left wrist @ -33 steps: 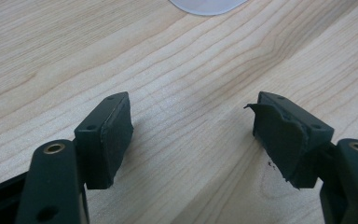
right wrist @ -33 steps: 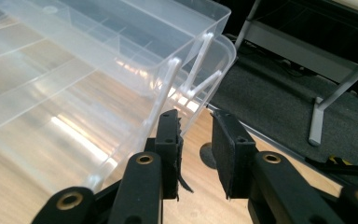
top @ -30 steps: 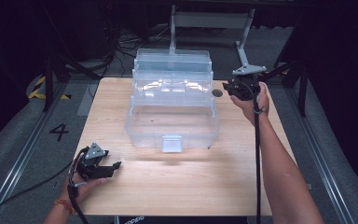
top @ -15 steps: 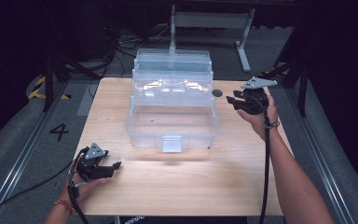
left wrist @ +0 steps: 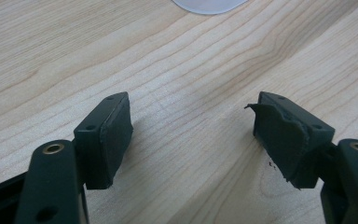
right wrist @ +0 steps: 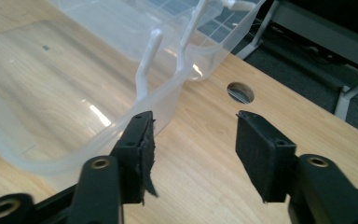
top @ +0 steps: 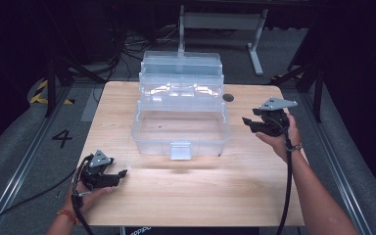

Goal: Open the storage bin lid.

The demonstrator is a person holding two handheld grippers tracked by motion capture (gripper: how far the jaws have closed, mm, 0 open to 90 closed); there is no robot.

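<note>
- Pale wooden table lies under my left gripper, jaws apart, empty.
- My right gripper has just been opening, nothing between; clear plastic tiered box sits just beside its left jaw.

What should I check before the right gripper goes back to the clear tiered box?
1. Right gripper free of load: ok, its jaws have just been opening and nothing sits between them.
2. Clear tiered box opened out: ok, trays stepped back.
3. Bottom bin of the box: ok, looks empty bar a dark speck.
4. Left gripper clear of the box: ok, open over the bare wooden table.
5. Front latch state: cannot tell.
</note>
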